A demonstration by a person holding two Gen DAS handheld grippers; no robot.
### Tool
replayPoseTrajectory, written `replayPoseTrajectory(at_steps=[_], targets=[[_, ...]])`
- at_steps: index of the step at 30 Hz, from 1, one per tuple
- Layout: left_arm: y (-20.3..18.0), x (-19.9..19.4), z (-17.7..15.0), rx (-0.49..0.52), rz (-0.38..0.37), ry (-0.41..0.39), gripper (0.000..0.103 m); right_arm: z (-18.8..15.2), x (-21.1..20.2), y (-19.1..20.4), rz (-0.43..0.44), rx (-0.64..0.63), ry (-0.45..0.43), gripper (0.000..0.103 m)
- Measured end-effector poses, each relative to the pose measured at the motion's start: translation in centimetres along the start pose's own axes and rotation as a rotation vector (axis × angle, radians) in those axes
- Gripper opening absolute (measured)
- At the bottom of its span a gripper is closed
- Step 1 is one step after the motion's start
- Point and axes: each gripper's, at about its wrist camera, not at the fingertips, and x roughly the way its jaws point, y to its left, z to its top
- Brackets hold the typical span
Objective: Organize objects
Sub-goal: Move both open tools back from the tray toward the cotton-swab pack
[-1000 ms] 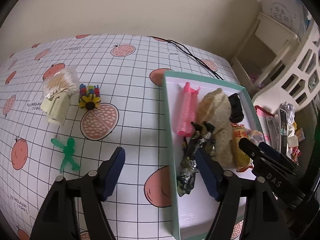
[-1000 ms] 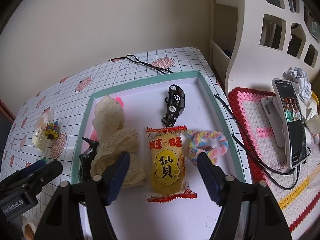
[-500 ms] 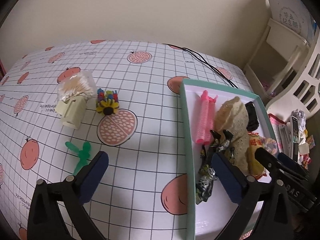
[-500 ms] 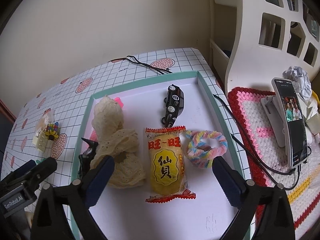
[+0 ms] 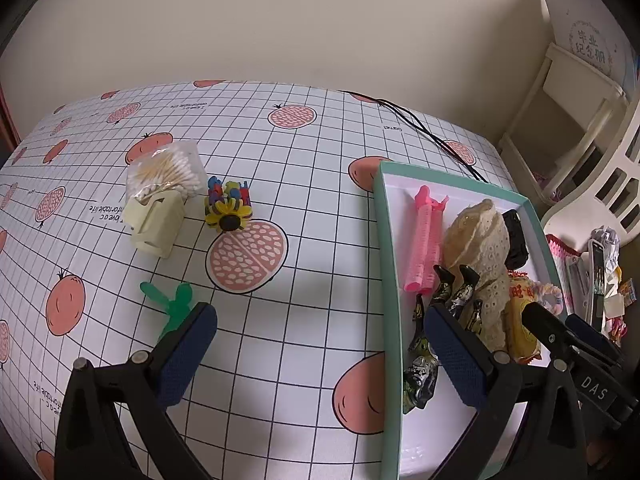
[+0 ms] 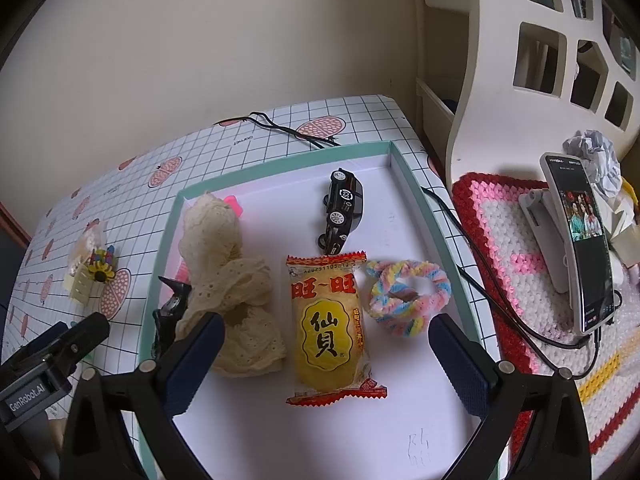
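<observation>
A teal-rimmed white tray point(image 5: 387, 280) point(image 6: 424, 196) holds a pink hair roller point(image 5: 422, 248), cream lace cloth point(image 6: 228, 280), black patterned wrapper point(image 5: 420, 360), black toy car point(image 6: 343, 208), yellow snack packet point(image 6: 330, 332) and pastel scrunchie point(image 6: 406, 298). On the tablecloth lie a cotton swab bag point(image 5: 164, 176), a cream clip point(image 5: 156, 220), a sunflower toy point(image 5: 228, 206) and a green figure point(image 5: 168, 300). My left gripper point(image 5: 320, 356) is open and empty over the cloth beside the tray's left rim. My right gripper point(image 6: 324, 364) is open and empty over the snack packet.
A black cable point(image 5: 420, 124) runs along the table's back right. To the right stand a white shelf unit point(image 6: 540, 60), a phone on a stand point(image 6: 580, 240) and a crocheted mat point(image 6: 516, 264). The wall is close behind the table.
Both grippers opened wider. The left gripper drew back and turned left, so more of the tablecloth shows. The right gripper pulled back slightly from the snack packet.
</observation>
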Motion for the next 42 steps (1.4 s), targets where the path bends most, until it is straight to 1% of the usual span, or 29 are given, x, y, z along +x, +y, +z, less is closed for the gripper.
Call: replayPoseTrajectory(at_steps=[8, 15, 19, 24, 26, 30, 32, 36, 42], targets=[[-0.1, -0.1, -0.2, 0.004, -0.003, 0.001, 0.103, 0.1, -0.5, 0.1, -0.004, 0.0, -0.017, 0.103], [0.7, -0.9, 0.5, -0.008, -0.017, -0.012, 0.103, 1.0, -2.3, 0.8, -0.01, 0.022, -0.087, 0.103], [1.8, -2.0, 1.2, -0.03, -0.026, -0.037, 0.103, 1.5, -3.8, 2.0, 0.007, 0.027, -0.141, 0.103], [4.1, -3.5, 2.2, -0.074, -0.021, -0.077, 0.103, 1.9, -5.9, 4.7, 0.064, 0.011, -0.217, 0.103], [5.2, -3.9, 2.5, -0.091, -0.027, -0.078, 0.103, 2.1, -6.5, 6.1, 0.101, -0.009, -0.23, 0.103], [7.5, -4.7, 3.1, -0.122, -0.027, -0.093, 0.103, 2.1, -7.1, 9.5, 0.128, -0.071, -0.242, 0.103], [8.5, -4.9, 3.3, -0.127, -0.033, -0.088, 0.103, 2.1, -7.2, 10.9, 0.154, -0.093, -0.242, 0.103], [10.8, -4.9, 3.4, -0.158, -0.008, -0.069, 0.103, 1.9, -6.9, 14.0, 0.207, -0.12, -0.223, 0.103], [14.3, -4.6, 3.3, -0.224, 0.001, -0.043, 0.103, 1.3, -5.4, 16.8, 0.233, -0.146, -0.182, 0.103]])
